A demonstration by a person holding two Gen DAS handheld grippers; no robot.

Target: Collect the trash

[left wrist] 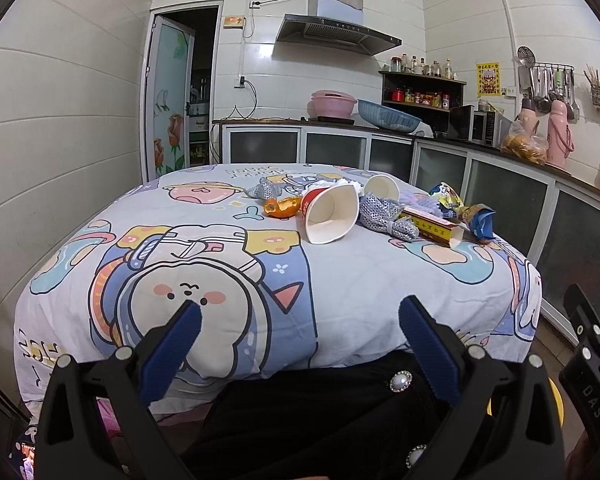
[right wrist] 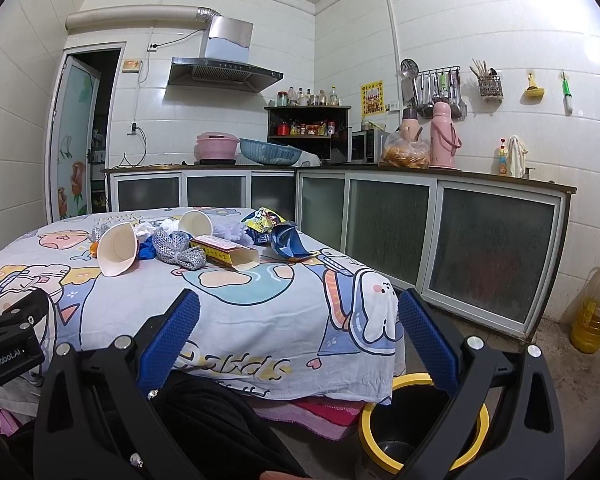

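Two grippers hang at the near edge of a worktop (left wrist: pixel 340 280) draped in a cartoon-print cloth, and both are released, their blue pads spread wide with nothing between them. The left gripper (left wrist: pixel 300 316) points across the cloth toward the heap of trash at the far right side; the right gripper (right wrist: pixel 300 312) sits further right, over the worktop's near corner. In the heap, a paper cup (left wrist: pixel 330 214) lies on its side with its mouth toward the camera, a piece of orange peel (left wrist: pixel 282 206) just beside it on the left. A second paper cup (right wrist: pixel 196 224) lies behind, also tipped over. Silver mesh wrapping (right wrist: pixel 176 250) rests between the first cup and a long yellow box (right wrist: pixel 228 254) whose open end faces forward. Crumpled snack wrappers (right wrist: pixel 278 234), yellow and blue, lie at the right end of the heap. On the floor below the right gripper stands a black bin with a yellow rim (right wrist: pixel 380 444), just beside the worktop corner. Dark clothing of the person fills the bottom of both views.
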